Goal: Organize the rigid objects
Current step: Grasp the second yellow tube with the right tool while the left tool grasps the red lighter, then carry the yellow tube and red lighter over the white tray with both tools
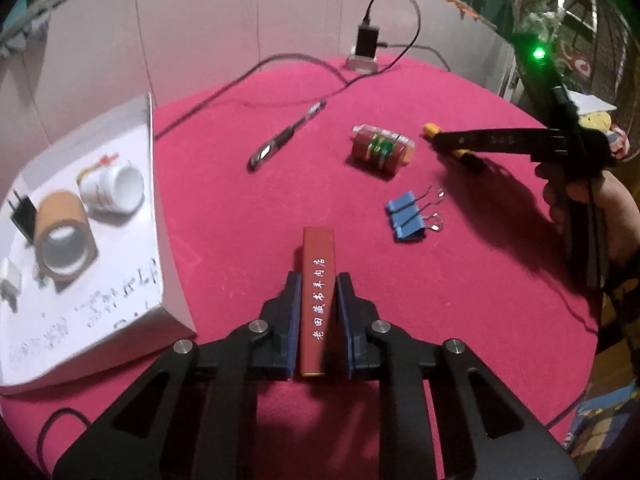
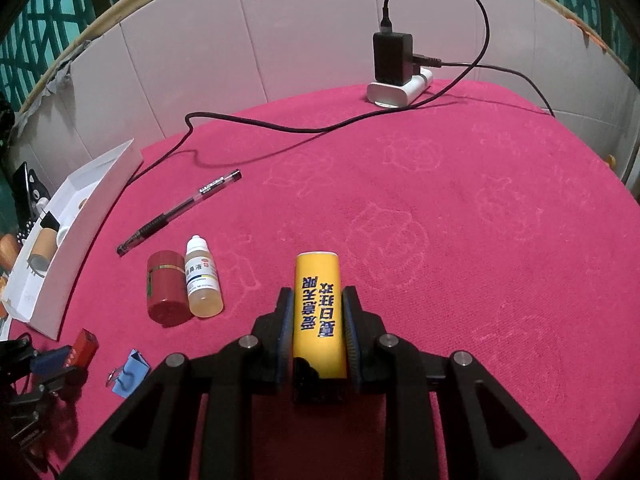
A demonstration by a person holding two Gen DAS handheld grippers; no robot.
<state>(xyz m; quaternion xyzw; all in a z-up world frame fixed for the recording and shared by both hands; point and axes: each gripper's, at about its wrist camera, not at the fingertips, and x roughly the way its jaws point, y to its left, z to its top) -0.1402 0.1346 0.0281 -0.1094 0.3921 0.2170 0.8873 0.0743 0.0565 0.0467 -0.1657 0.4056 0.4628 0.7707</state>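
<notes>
My left gripper (image 1: 318, 280) is shut on a slim dark-red box with white characters (image 1: 318, 300), held above the pink cloth. My right gripper (image 2: 316, 300) is shut on a yellow cylinder with blue characters (image 2: 318, 312); it also shows in the left wrist view (image 1: 434, 131) at the right gripper's tips. On the cloth lie a black pen (image 2: 180, 212), a red cylinder (image 2: 166, 292) beside a small dropper bottle (image 2: 202, 280), and blue binder clips (image 1: 408, 216). A white box lid (image 1: 80, 240) at the left holds a tape roll (image 1: 64, 236), a white jar (image 1: 112, 190) and small plugs.
A black charger on a white power strip (image 2: 396, 80) stands at the table's far edge, its cable (image 2: 280, 128) trailing across the cloth toward the white box. A tiled wall bounds the back. A wire fan (image 1: 580, 20) stands off the table to the right.
</notes>
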